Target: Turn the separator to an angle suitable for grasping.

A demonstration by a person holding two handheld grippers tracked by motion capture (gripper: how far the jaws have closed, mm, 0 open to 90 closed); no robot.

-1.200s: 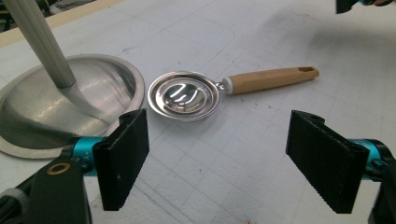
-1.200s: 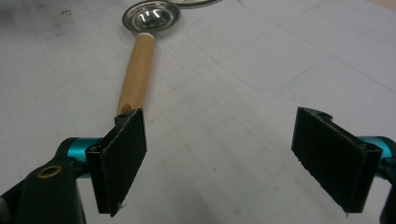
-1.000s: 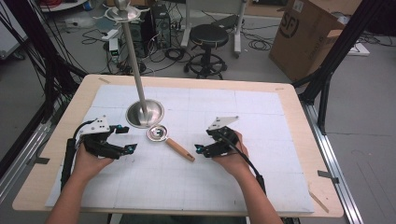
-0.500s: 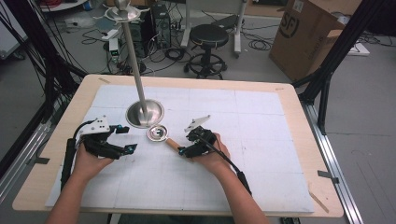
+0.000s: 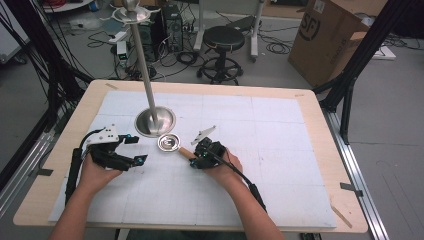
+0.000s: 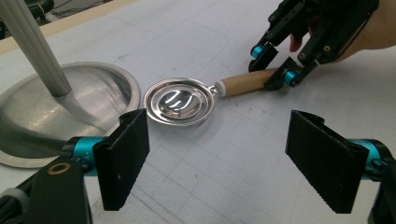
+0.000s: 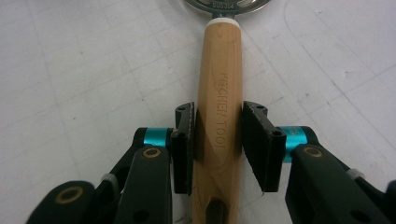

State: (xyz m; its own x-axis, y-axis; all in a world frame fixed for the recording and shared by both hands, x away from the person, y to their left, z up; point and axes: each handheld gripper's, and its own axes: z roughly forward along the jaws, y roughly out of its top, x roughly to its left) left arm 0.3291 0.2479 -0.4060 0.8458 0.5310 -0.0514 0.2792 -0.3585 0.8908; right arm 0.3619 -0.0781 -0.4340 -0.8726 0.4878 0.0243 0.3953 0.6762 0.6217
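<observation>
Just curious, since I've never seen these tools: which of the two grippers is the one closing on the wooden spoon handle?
The right gripper: its jaws straddle the wooden handle. The left gripper sits beside the steel pole base, jaws wide apart around nothing.

Between my right gripper's (image 7: 217, 140) jaws, the wooden handle (image 7: 218, 116) bears the burned-in words "KITCHEN TOOL" along its length. The steel rim (image 7: 226, 6) above it is stamped with small characters, perhaps "SUS304". The far-right cardboard box (image 5: 327, 37) carries "SF".
</observation>
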